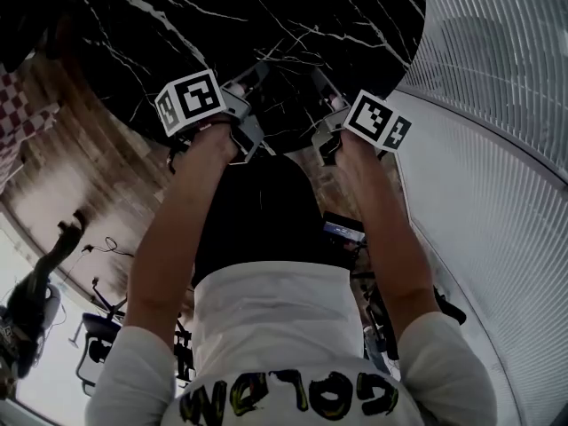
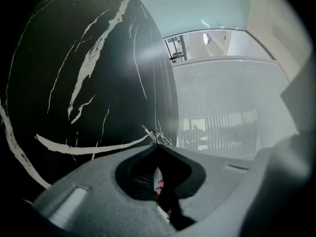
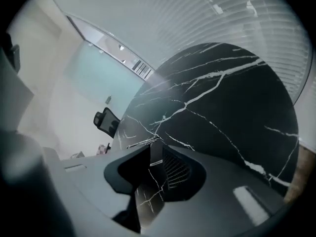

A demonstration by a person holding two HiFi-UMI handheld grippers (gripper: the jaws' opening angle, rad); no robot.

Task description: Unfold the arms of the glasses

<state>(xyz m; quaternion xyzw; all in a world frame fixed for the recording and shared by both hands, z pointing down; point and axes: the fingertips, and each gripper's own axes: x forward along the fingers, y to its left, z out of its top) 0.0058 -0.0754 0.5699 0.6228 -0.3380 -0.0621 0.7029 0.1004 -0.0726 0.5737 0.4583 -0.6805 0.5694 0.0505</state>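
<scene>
1. Table (image 1: 266, 16): round, with a black marble top and white veins. All places below are given from it.
2. Left gripper (image 2: 157, 145): held over the table's near edge, pointing in across the top. Its jaws are closed right together, and their tips pinch a thin wire part of the glasses.
3. Glasses (image 2: 152, 132): fine wire frame. It sticks out just past the closed tips of the left gripper, above the table top. Whether it touches the top cannot be told. In the head view it is too thin to pick out against the table's veins.
4. Right gripper (image 3: 156, 148): also over the table's near edge, pointing in across the top. Its jaws stand apart with a clear gap, and the veined top shows through that gap. The pads press on nothing. A thin pale bar (image 3: 140, 143) lies across the tip of one jaw; whether it belongs to the glasses cannot be told.
5. Left marker cube (image 1: 189, 102) and right marker cube (image 1: 379, 121): one on each gripper, at the table's near edge.
6. Person: both forearms (image 1: 177, 229) reach to the table from its near side. The person wears a white top (image 1: 266, 327) with lettering.
7. Slatted wall (image 1: 497, 193): curves round one side of the table.
8. Office chair (image 3: 106, 122): dark, beyond the table's far edge.
9. Wood floor (image 1: 80, 149): beneath the table.
</scene>
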